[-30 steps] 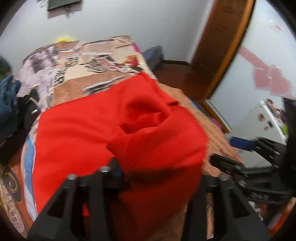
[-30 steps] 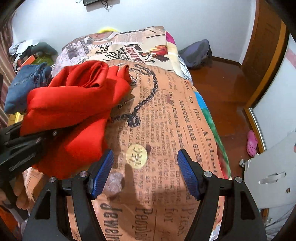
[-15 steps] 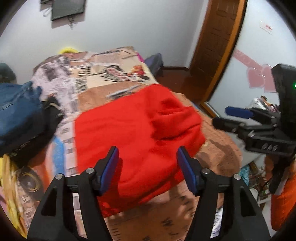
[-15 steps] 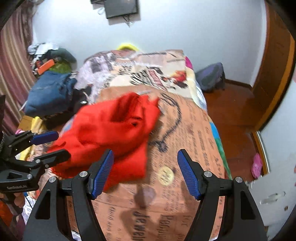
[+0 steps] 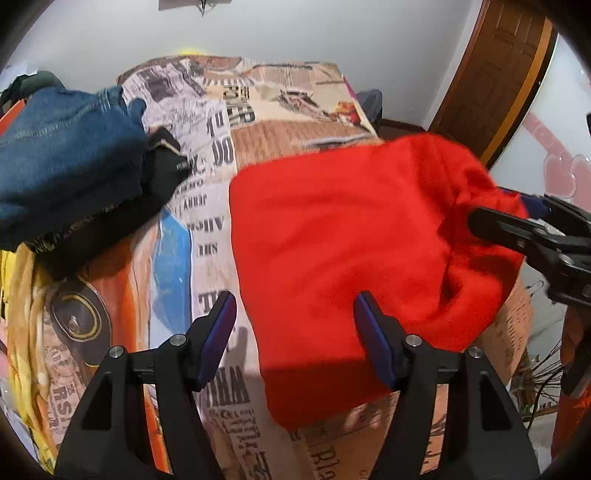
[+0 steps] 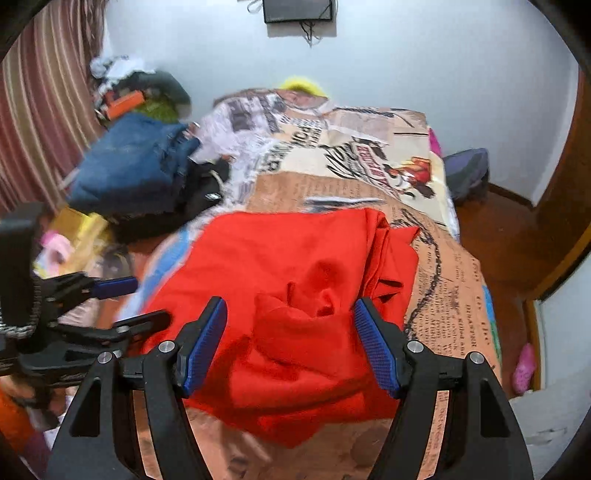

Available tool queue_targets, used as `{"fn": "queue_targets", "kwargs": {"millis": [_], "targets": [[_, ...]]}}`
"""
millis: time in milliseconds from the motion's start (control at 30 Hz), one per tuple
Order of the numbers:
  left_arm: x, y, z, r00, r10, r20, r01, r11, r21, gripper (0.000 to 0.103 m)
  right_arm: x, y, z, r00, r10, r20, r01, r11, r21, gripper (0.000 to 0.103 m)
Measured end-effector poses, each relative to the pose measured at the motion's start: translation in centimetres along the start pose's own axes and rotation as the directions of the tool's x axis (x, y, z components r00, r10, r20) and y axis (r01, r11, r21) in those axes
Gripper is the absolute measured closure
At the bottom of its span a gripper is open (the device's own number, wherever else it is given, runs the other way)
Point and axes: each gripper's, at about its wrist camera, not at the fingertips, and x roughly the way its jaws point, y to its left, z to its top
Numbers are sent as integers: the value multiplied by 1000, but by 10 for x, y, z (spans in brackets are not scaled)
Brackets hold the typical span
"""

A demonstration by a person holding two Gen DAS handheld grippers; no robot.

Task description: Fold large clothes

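Red cloth (image 6: 295,295) lies bunched mid-frame on the bed (image 6: 454,295), so both grippers, left (image 5: 295,332) and right (image 6: 291,339), hover wide open, empty, probably seeking edges.

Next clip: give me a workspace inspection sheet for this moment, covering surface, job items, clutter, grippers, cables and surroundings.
Surface: bed with newspaper-print bedspread.
Job's things: red garment lying on the bedspread, bunched on its right side.
Clutter: blue jeans piled on dark clothes at the left; yellow fabric at the bed edge.
Grippers: left gripper open above the garment's near edge; right gripper open over the bunched part.
Cables: short wires under the wall-mounted screen.
Surroundings: striped curtain, wooden door, pink shoe on the floor.
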Motion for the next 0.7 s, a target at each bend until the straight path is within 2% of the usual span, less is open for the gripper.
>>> {"fn": "queue_targets", "kwargs": {"millis": [133,400,500,600,633,700], "targets": [[8,-6,-11,1000,22,-1,-22,999,28,34,18,-15,-10,997,-45,-67,47,998,33,35],[10,-4,-18,1000,-11,-4,11,1000,1,31,1,-71,-43,999,5,-42,6,972,237,33],[7,-6,-24,1000,-9,-3,9,1000,11,30,-4,-90,-62,998,-18,-53,33,950,310,33],[4,-7,-29,1000,-7,-5,7,1000,12,29,-6,-106,-77,996,36,-76,-4,922,388,33],[3,-7,-31,1000,2,-4,-2,1000,14,29,-8,-111,-81,996,29,-87,9,915,403,33],[-1,-8,-32,1000,16,-1,-16,1000,22,29,-12,-114,-81,992,-45,-118,88,918,386,33]]}}
